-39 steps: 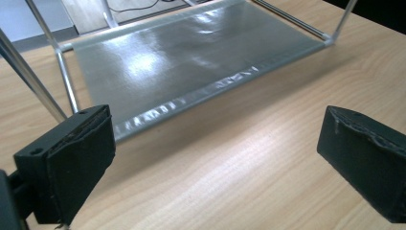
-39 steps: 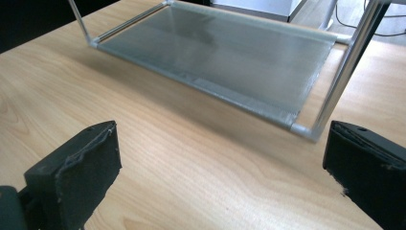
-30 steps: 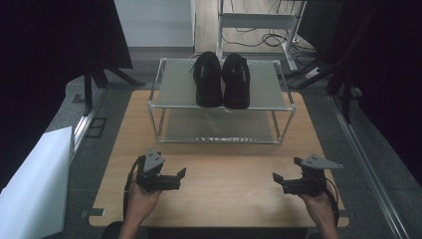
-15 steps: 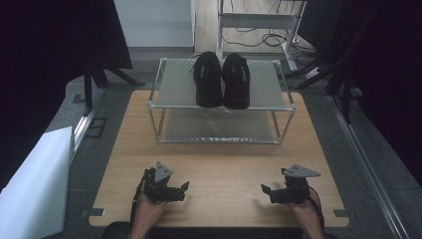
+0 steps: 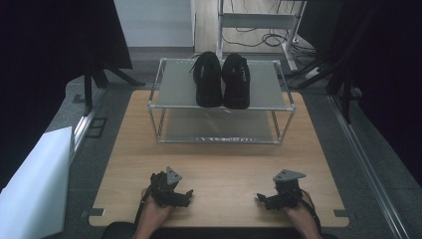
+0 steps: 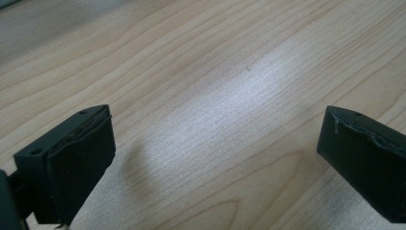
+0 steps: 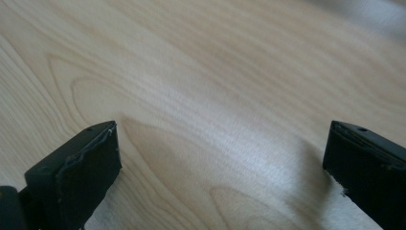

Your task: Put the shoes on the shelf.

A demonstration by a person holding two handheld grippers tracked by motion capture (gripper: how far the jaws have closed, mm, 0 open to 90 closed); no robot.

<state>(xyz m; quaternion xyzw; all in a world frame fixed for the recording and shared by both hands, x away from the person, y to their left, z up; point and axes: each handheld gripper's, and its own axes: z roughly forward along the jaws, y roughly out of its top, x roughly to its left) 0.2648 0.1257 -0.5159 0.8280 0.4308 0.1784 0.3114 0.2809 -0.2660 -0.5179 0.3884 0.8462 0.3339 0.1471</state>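
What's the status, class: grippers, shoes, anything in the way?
Left gripper and right gripper open, low over the table. Black shoes paired on the rack top shelf, untouched. Nothing between.

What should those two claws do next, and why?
Probably lift and reach forward toward the black shoes on the rack's top shelf. Both the left claw and right claw sit open and empty, low at the table's near edge.

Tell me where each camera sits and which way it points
High view: above the near edge, facing forward and down on table, rack, shoes; both hands with left gripper and right gripper.
Left gripper view: along open jaws, at wood.
Right gripper view: same, jaws open.
Shared: the tabletop.
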